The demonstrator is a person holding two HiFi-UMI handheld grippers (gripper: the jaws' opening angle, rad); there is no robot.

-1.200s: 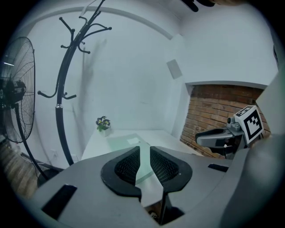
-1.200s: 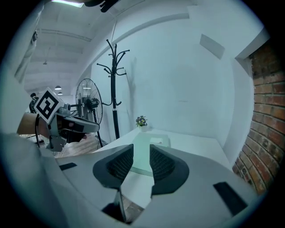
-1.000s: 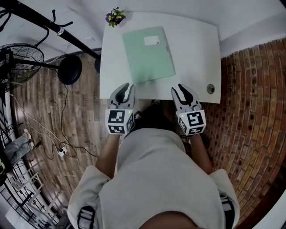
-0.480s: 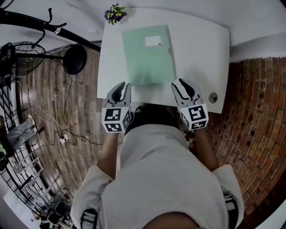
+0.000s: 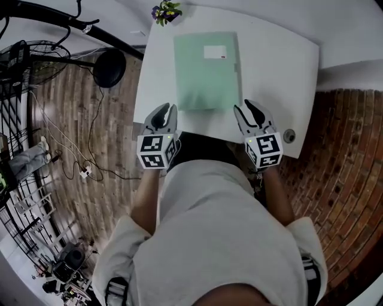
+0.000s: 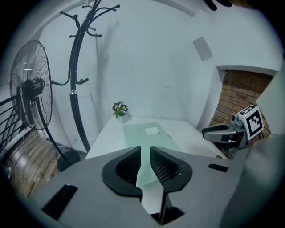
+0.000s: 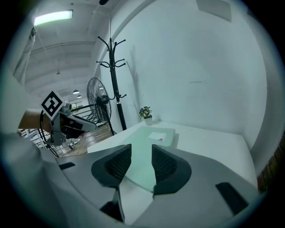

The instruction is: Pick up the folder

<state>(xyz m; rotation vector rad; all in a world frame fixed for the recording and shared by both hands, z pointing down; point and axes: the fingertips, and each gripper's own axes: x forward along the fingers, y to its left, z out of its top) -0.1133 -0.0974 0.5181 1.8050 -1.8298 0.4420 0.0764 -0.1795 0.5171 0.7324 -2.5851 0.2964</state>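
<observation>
A pale green folder [image 5: 206, 70] with a white label lies flat on the white table [image 5: 281, 72], its near short edge toward me. My left gripper [image 5: 165, 112] hovers at the table's near edge, just left of the folder's near corner. Its jaws stand a narrow gap apart with nothing between them [image 6: 145, 149]. My right gripper [image 5: 252, 110] hovers just right of the folder's other near corner. Its jaws are opening and hold nothing [image 7: 141, 148]. Both gripper views look along the folder [image 6: 144, 132] [image 7: 152, 136]. Neither gripper touches it.
A small pot of flowers [image 5: 166, 11] stands at the table's far left corner. A round grommet [image 5: 289, 135] sits at the near right corner. Left of the table are a coat stand's base [image 5: 109, 67], a floor fan [image 5: 24, 57] and cables [image 5: 84, 173] on the wooden floor.
Both grippers have moved forward over the table's near edge, closer to the folder's near corners. The right jaws stand a little wider apart.
</observation>
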